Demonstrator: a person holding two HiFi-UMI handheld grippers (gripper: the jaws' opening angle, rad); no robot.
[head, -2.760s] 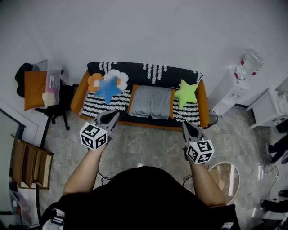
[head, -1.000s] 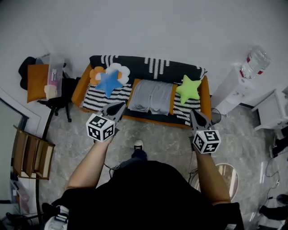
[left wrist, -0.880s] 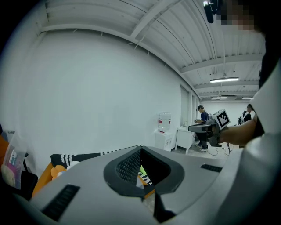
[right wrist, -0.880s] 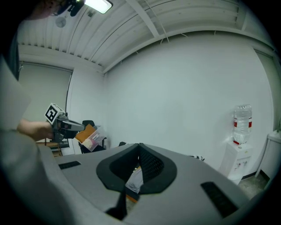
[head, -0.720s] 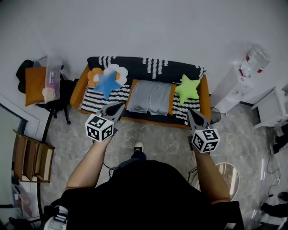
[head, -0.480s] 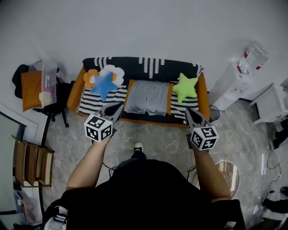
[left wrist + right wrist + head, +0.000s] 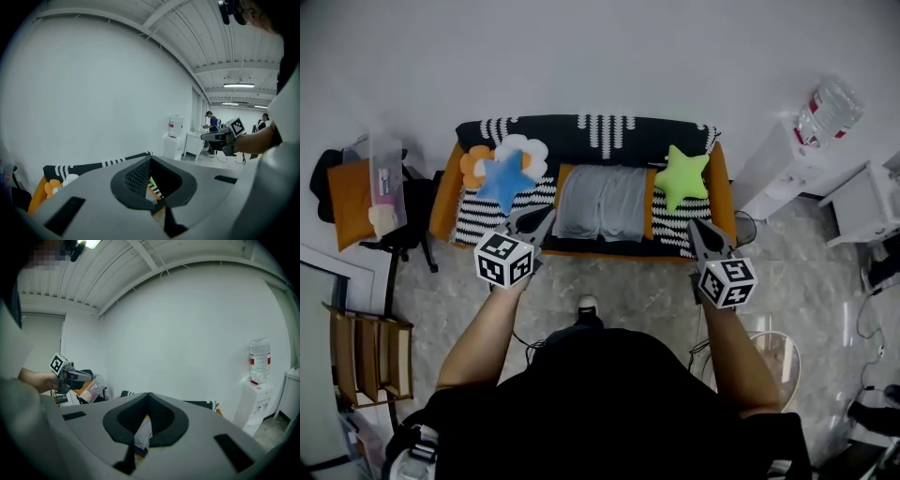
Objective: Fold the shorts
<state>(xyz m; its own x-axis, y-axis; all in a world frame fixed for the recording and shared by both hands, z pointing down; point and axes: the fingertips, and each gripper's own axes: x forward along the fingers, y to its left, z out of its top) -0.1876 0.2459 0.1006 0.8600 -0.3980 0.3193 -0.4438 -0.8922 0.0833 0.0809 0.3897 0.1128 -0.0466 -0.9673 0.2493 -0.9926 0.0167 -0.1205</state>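
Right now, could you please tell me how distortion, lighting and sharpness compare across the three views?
Head view: evenly lit, sharp on the shorts and sofa, straight lines bowed toward the edges. Left gripper view: black round vignette, curved wall line, bright ceiling lamp, near jaws soft. Right gripper view: same vignette and curving, water bottle crisp, jaws blurred.

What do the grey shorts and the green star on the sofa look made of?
Grey shorts: soft matte fabric, perhaps cotton jersey, since it lies limp with shallow folds. Green star: probably a stuffed plush cushion, judging by the puffy rounded points and dull surface.
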